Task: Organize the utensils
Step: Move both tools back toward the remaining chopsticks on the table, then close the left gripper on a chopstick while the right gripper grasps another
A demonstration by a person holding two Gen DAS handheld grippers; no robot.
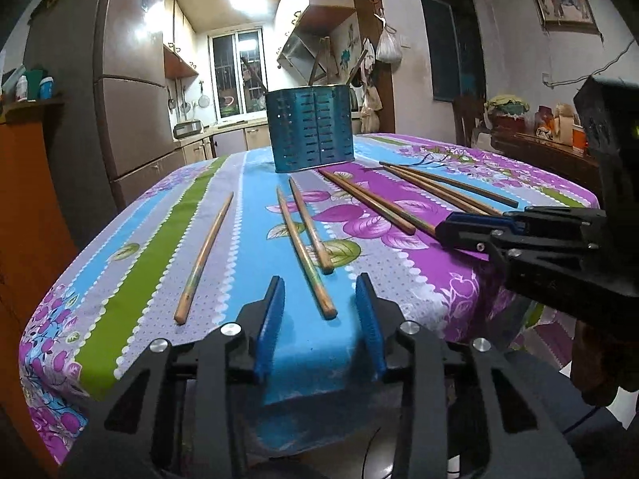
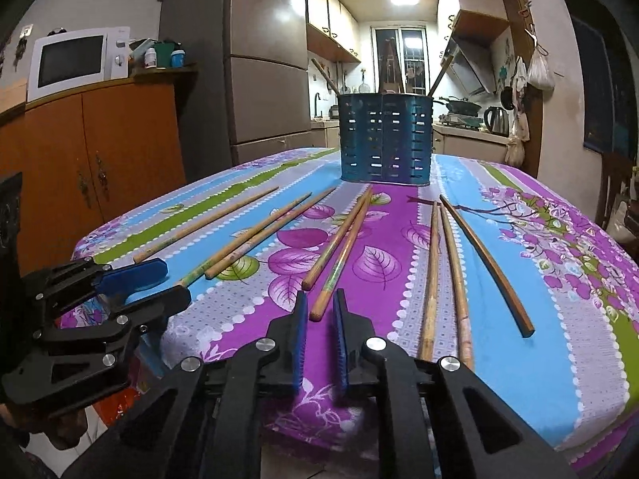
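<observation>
Eight chopsticks (image 2: 339, 243) lie spread on the worktop (image 2: 515, 351) in front of a blue holder (image 2: 385, 139), which already has a few sticks in it. The left gripper (image 1: 319, 283) has its jaws partly open around the near end of one stick, not touching it. The right gripper (image 2: 319, 299) has its jaws almost closed; they seem to hold nothing.

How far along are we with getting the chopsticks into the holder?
Barely started. The blue holder already has a few sticks standing in it. Eight chopsticks lie loose on the tablecloth. Neither the left gripper nor the right gripper holds anything; each points at a chopstick end.
</observation>
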